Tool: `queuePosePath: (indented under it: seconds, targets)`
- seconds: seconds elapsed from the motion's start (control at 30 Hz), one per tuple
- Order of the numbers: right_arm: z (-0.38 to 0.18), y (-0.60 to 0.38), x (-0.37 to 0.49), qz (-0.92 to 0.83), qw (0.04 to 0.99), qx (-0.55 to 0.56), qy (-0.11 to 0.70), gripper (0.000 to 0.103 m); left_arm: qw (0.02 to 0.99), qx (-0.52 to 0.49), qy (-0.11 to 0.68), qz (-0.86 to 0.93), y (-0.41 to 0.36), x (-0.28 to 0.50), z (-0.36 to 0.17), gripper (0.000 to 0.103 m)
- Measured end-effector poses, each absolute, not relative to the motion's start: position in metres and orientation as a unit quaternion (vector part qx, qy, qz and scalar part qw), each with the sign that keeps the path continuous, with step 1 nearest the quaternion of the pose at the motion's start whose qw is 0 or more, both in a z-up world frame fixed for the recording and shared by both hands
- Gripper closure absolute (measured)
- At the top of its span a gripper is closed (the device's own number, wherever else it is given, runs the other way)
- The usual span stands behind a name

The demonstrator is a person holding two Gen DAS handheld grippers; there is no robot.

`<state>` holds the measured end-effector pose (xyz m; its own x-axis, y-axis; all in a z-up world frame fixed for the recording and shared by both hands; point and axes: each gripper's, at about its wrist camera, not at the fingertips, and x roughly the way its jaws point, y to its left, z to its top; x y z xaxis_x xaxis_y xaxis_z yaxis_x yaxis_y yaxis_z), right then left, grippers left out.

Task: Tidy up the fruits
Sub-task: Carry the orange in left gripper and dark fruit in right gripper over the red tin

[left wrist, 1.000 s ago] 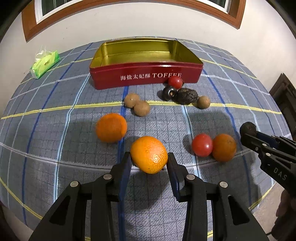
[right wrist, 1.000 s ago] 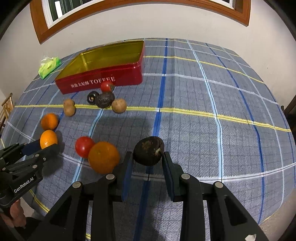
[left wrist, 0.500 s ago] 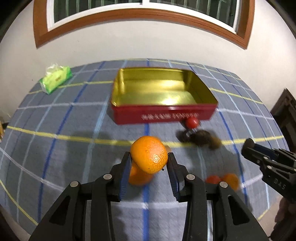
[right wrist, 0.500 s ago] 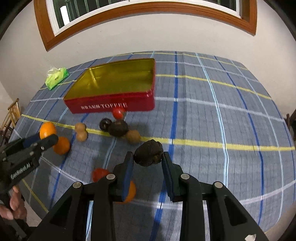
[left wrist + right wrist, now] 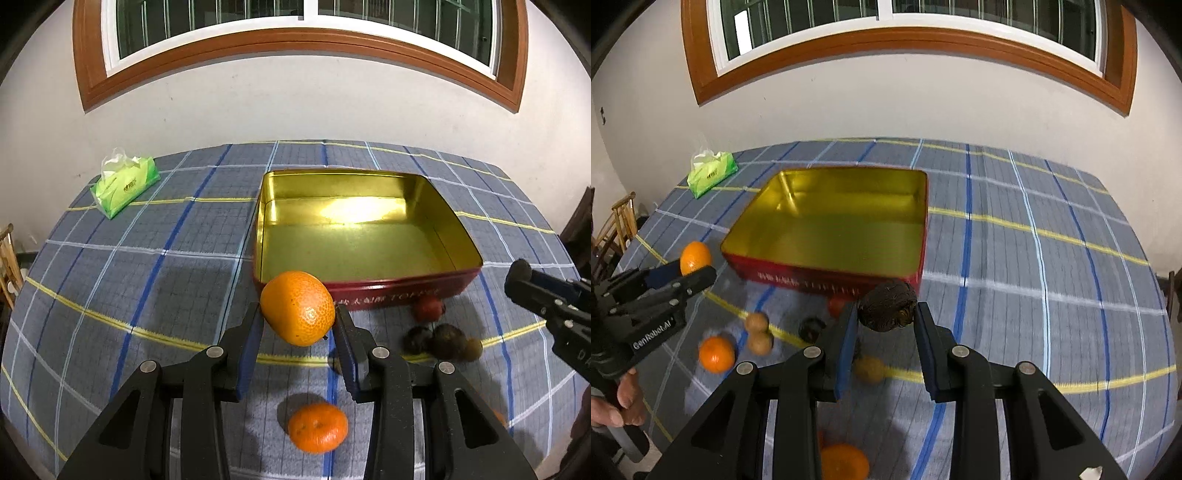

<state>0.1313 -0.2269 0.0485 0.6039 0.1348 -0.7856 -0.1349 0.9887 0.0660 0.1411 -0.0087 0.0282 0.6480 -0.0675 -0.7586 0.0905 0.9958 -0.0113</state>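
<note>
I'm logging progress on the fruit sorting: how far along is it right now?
Nothing is sorted yet: the red tin has no fruit in it. In hand: the left gripper is shut on an orange and the right gripper on a dark wrinkled fruit, both near the tin. Left on the tablecloth: another orange, a small red fruit and dark and brown fruits.

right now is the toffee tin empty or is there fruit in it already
Empty. The red tin shows only its bare gold floor in both wrist views; the orange is clamped in the left gripper, outside it.
</note>
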Motion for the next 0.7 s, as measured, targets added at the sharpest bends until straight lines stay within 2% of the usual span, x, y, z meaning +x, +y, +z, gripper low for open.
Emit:
queuePosePath:
  seconds: [0.37,0.7]
  targets:
    - [0.043,-0.223,0.176,0.079,0.896,0.004,0.437,0.074,0.906,0.018,0.421,-0.039,-0.011,0.186,0.029,0.063]
    - [0.012,-0.212,0.224,0.081,0.879,-0.015,0.469,0.074,0.899,0.029,0.435,-0.043,-0.018,0.230,0.013,0.063]
